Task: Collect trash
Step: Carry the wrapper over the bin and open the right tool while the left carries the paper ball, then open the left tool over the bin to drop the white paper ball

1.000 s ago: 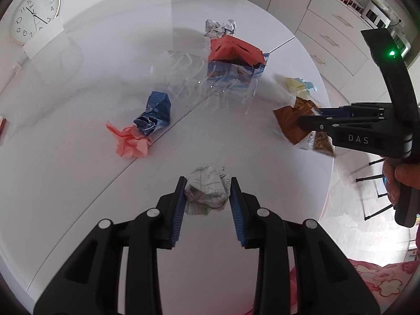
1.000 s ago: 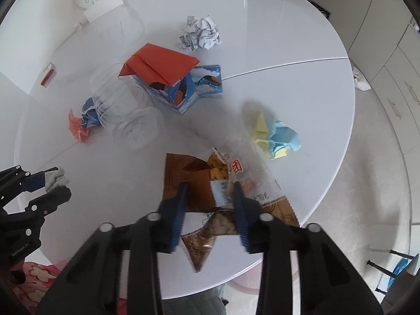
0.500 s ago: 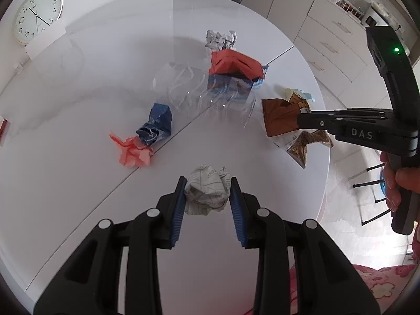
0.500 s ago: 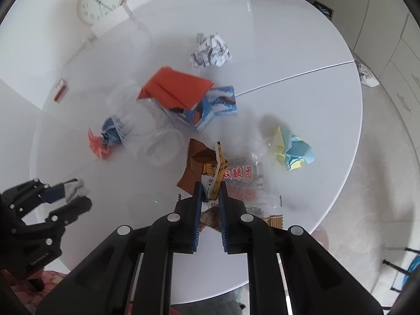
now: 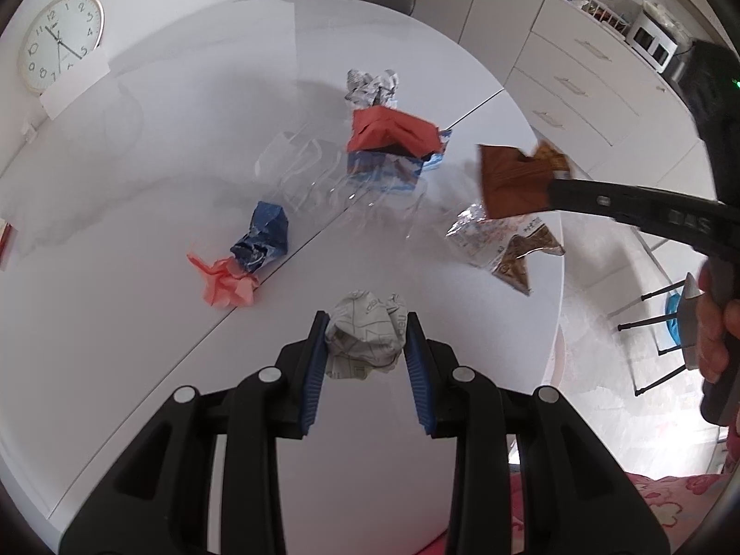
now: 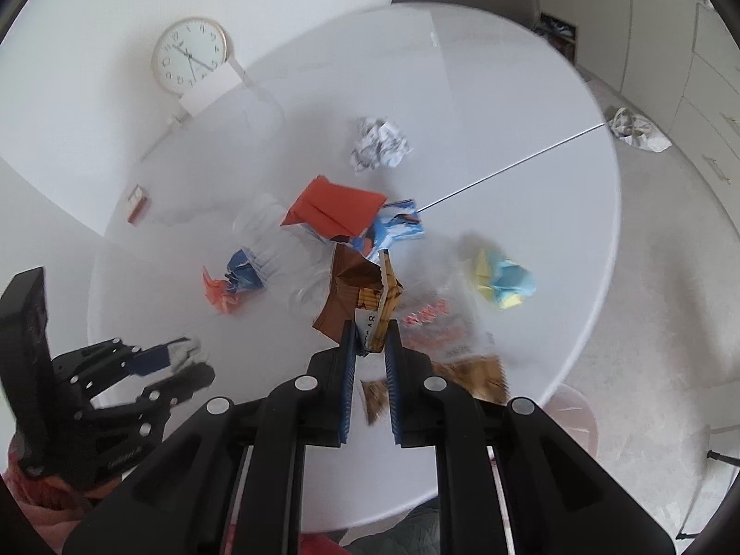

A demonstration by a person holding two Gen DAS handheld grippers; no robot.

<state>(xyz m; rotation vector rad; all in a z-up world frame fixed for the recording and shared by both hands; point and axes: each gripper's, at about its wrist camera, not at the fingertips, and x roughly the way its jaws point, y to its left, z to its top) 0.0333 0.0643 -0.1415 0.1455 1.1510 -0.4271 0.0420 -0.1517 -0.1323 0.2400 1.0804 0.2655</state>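
Two hand-held grippers you carry each pinch trash, paper ball point(image 5: 365, 340) left, brown wrapper point(image 6: 365, 296) right, ready for binning.

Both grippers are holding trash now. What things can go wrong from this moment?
1. The right gripper pinches only a corner of the brown wrapper, and a clear snack bag dangles below; it may drop off.
2. The hanging wrappers pass near the clear plastic bottle, which might get knocked and roll.
3. The left gripper squeezes a soft crumpled paper ball that could slip out.
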